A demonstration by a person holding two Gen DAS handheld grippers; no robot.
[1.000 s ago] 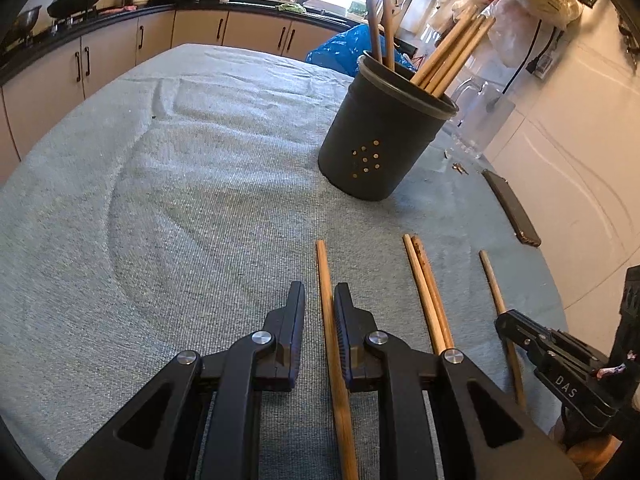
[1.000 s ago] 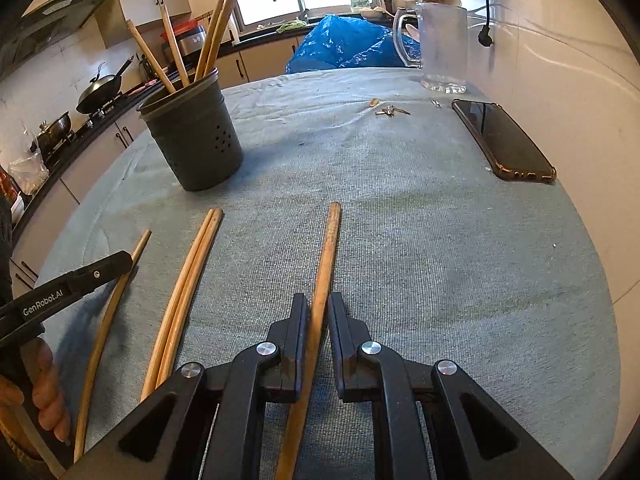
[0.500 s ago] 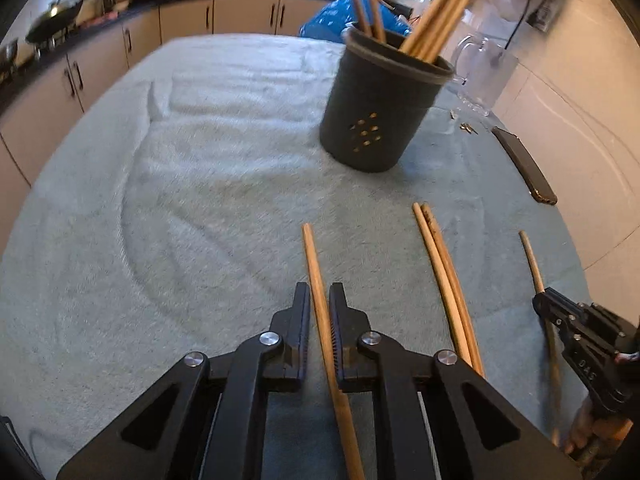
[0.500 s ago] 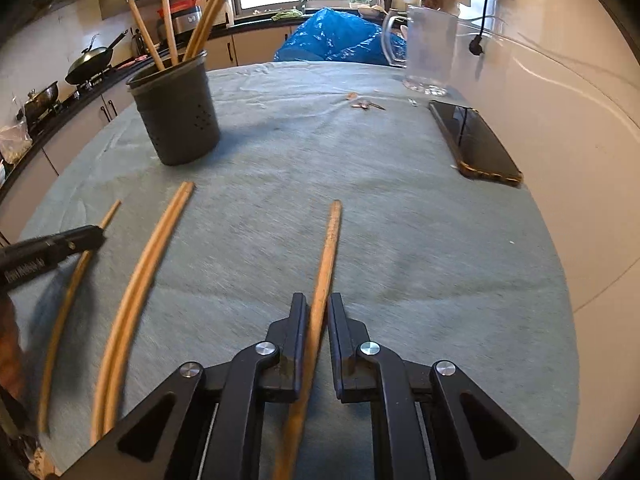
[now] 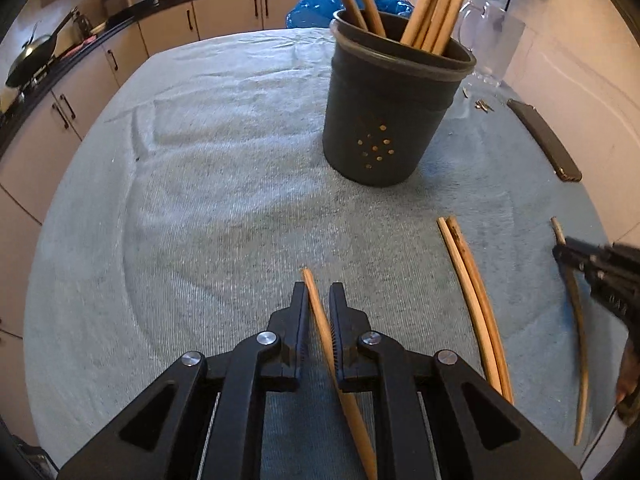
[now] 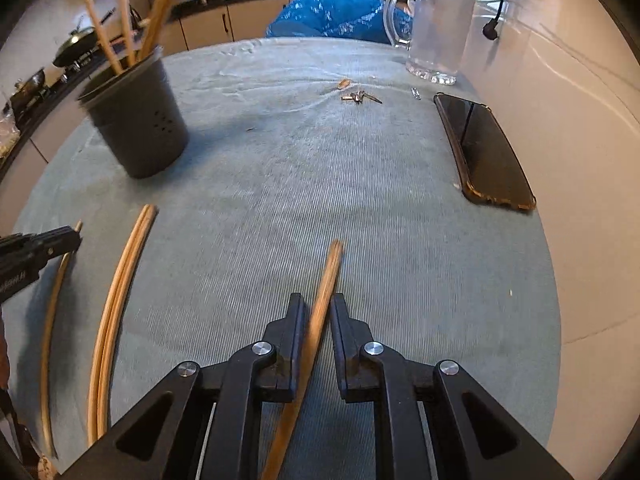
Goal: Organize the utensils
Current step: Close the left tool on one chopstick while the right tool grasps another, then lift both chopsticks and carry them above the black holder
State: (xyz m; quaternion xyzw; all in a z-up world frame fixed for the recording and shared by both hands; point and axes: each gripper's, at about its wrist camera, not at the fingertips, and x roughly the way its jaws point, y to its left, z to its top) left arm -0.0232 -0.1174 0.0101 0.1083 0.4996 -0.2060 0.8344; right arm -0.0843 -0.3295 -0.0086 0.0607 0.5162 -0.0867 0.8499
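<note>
On the grey cloth short of the dark holder [image 5: 394, 120], the left gripper [image 5: 319, 312] and right gripper [image 6: 318, 320] each clenched one chopstick [image 5: 320, 312] [image 6: 324, 292], and a long free end could catch the holder's rim and slip loose.

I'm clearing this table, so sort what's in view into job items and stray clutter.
Job: utensil holder; chopstick in left gripper; chopstick in right gripper; loose pair.
Clutter: phone; glass jug; keys; blue bag.
</note>
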